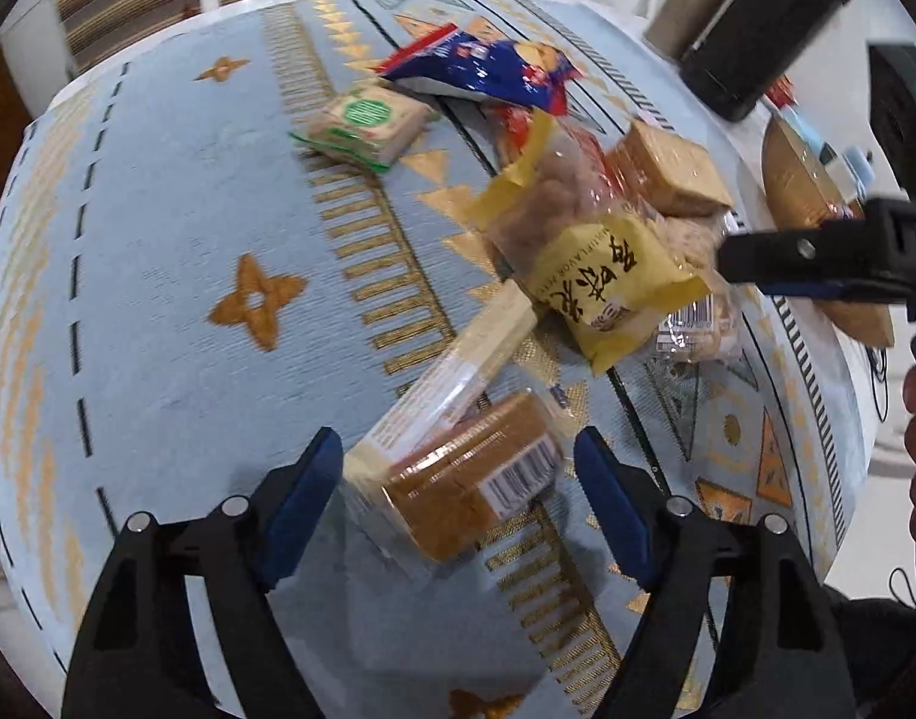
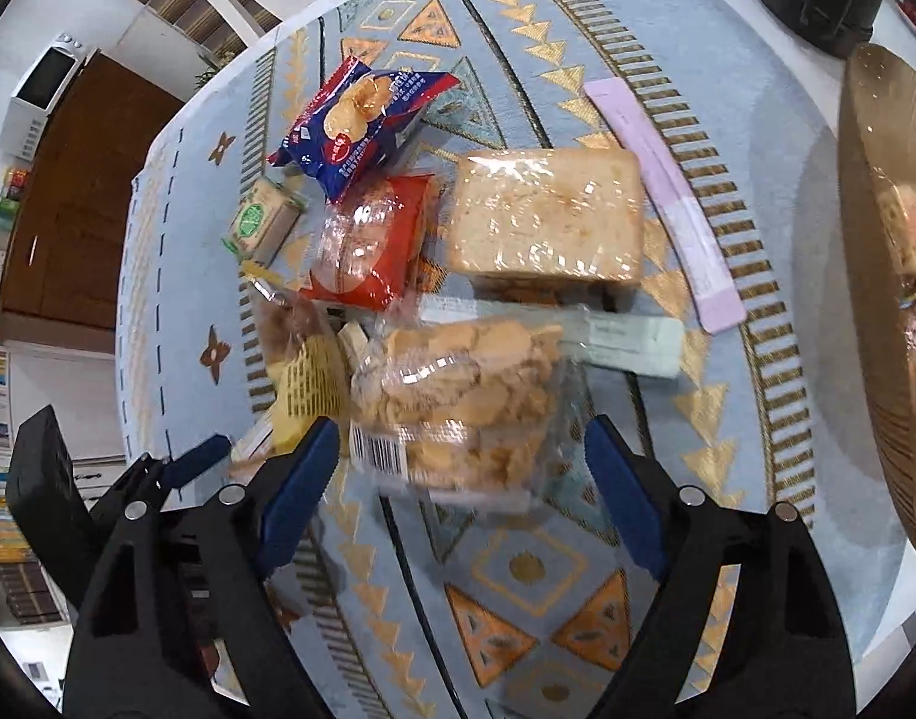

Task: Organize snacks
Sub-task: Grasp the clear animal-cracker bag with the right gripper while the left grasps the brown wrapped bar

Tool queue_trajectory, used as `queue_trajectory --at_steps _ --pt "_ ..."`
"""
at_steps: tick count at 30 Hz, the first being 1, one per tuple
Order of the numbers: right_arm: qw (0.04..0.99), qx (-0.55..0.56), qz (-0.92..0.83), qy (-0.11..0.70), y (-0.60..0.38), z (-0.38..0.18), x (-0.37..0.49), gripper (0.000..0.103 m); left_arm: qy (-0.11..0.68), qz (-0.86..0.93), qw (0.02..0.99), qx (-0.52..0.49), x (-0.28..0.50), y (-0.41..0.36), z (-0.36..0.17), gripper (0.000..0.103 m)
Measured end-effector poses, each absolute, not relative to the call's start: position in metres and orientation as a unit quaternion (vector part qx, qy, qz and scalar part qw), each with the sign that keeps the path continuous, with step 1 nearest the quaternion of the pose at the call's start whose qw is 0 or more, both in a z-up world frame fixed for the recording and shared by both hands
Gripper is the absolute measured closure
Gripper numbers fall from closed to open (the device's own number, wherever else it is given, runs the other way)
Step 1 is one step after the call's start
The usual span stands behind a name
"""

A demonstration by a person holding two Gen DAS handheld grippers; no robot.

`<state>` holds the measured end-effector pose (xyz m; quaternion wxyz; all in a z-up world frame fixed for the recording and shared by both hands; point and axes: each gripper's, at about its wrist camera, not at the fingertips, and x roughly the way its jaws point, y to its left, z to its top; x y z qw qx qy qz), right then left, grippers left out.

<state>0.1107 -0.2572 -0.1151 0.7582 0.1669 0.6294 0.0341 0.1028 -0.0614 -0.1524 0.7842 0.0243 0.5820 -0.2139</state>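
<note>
In the left wrist view my left gripper (image 1: 458, 479) is open, and a clear-wrapped brown cake (image 1: 470, 479) with a barcode lies between its blue fingers, apart from both. A cream wafer bar (image 1: 488, 347) leans across it. Beyond lie a yellow nut bag (image 1: 590, 257), a green-white packet (image 1: 368, 123) and a blue-red bag (image 1: 488, 69). My right gripper (image 2: 461, 479) is open around the near end of a clear cracker bag (image 2: 458, 395). Behind that bag sit a red packet (image 2: 368, 245), a wrapped bread block (image 2: 548, 221), a purple bar (image 2: 668, 204) and a pale green bar (image 2: 626, 341).
A woven basket (image 2: 877, 299) holding some snacks stands at the right table edge. A black canister (image 1: 764, 24) and a grey one (image 1: 692, 0) stand at the far right. The patterned blue cloth (image 1: 188, 210) covers the round table, with white chairs beyond it.
</note>
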Motion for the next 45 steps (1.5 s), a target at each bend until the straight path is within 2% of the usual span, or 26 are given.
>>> queue_trajectory --at_steps 11,16,20,24,26,29,30,31,35,36,38,39,42,44,45 --pt "0.760 0.128 0.003 0.637 -0.237 -0.141 0.130 0.011 0.582 -0.275 0.765 0.033 0.087 -0.078 -0.145 0.022" --pt "0.772 0.088 -0.001 0.630 -0.236 -0.140 0.124 0.027 0.580 -0.274 0.766 0.021 0.077 -0.082 -0.146 0.022" --pt "0.778 0.093 0.009 0.621 -0.244 -0.135 0.112 0.033 0.579 -0.261 0.773 0.011 0.076 -0.083 -0.146 0.023" --pt "0.778 0.099 0.007 0.620 -0.257 -0.133 0.097 0.034 0.576 -0.244 0.780 0.015 0.075 -0.080 -0.146 0.029" --pt "0.777 0.110 0.008 0.620 -0.266 -0.133 0.090 0.034 0.573 -0.231 0.785 0.027 0.070 -0.080 -0.147 0.034" --pt "0.777 0.112 0.011 0.620 -0.274 -0.129 0.080 0.034 0.572 -0.218 0.789 0.045 0.069 -0.080 -0.146 0.058" --pt "0.777 0.109 0.015 0.619 -0.275 -0.126 0.076 0.034 0.580 -0.232 0.781 0.012 0.070 -0.074 -0.144 0.071" --pt "0.779 0.105 0.020 0.618 -0.274 -0.124 0.074 0.034 0.588 -0.244 0.771 -0.018 0.071 -0.068 -0.144 0.077" --pt "0.794 0.019 0.043 0.607 -0.269 -0.115 0.054 0.034 0.595 -0.255 0.762 -0.021 0.058 -0.068 -0.140 0.075" --pt "0.796 0.001 0.044 0.604 -0.268 -0.115 0.050 0.034 0.596 -0.263 0.759 -0.016 0.053 -0.071 -0.138 0.071" --pt "0.795 -0.023 0.053 0.604 -0.271 -0.118 0.042 0.033 0.590 -0.263 0.763 -0.002 0.044 -0.081 -0.135 0.041" --pt "0.794 -0.030 0.058 0.604 -0.273 -0.119 0.038 0.032 0.584 -0.260 0.769 0.005 0.042 -0.085 -0.133 0.021" --pt "0.793 -0.044 0.066 0.605 -0.281 -0.120 0.030 0.028 0.573 -0.257 0.778 0.009 0.043 -0.097 -0.132 0.022" --pt "0.797 -0.041 0.073 0.597 -0.289 -0.113 0.023 0.020 0.582 -0.243 0.776 0.019 0.049 -0.108 -0.139 0.028" --pt "0.801 -0.041 0.073 0.593 -0.291 -0.110 0.021 0.017 0.585 -0.240 0.775 0.029 0.050 -0.113 -0.143 0.035"
